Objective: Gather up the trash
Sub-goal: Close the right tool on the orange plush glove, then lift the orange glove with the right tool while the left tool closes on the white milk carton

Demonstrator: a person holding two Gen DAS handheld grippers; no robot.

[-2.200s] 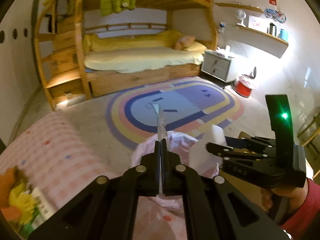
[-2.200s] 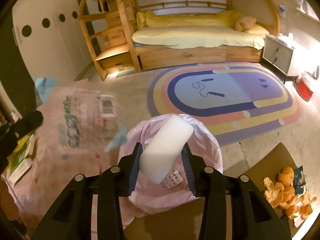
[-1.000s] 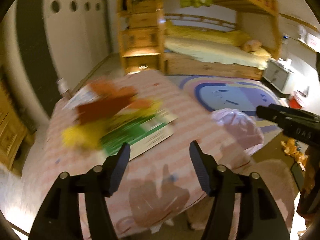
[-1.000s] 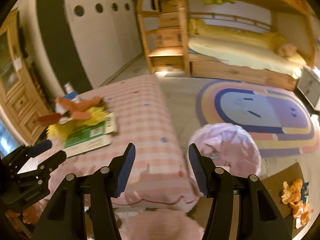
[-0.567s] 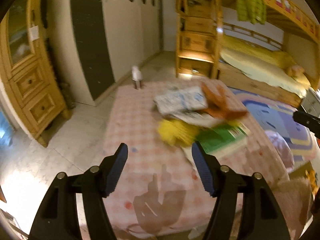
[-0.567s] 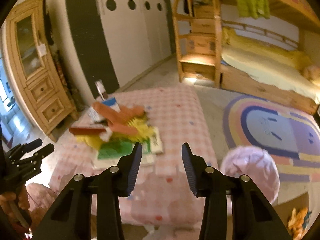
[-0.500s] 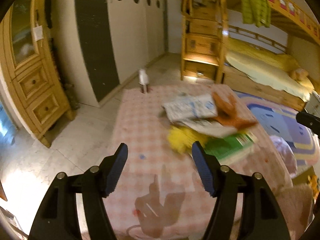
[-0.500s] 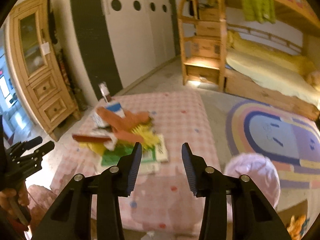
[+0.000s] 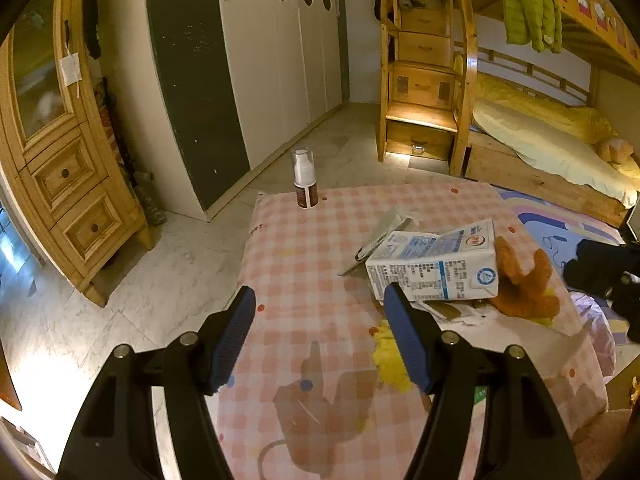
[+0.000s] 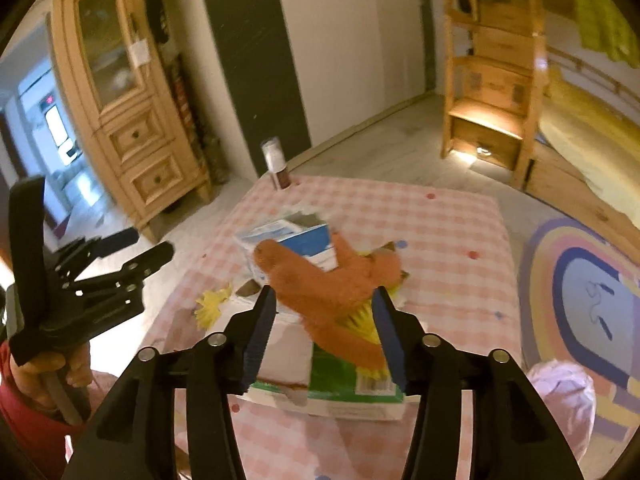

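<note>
On the pink checked tablecloth (image 9: 320, 248), a blue-and-white carton (image 9: 436, 264) is shown lying on its side near the middle; its printed panels are covered with small text too fine to be read. Against the carton's right end an orange plush toy (image 9: 524, 284) is laid, and a yellow fringed item (image 9: 388, 356) is seen beneath them. At the cloth's far edge, well apart from the carton, a small pump bottle (image 9: 305, 184) with a brown label is stood upright. The left gripper (image 9: 320, 340) is held tilted downward over the cloth's near edge, its blue-padded jaws spread wide with nothing between them. Only in the right wrist view is a green-and-white box (image 10: 340, 384) revealed under the plush toy (image 10: 320, 280), along with a pink trash bag (image 10: 560, 400) beside the cloth's right corner. The right gripper (image 10: 326, 328) is angled down toward the pile; its jaws have just been opening, and nothing is gripped. The left gripper (image 10: 148, 246) is seen there held in a hand (image 10: 44, 368) with a red sleeve.
</note>
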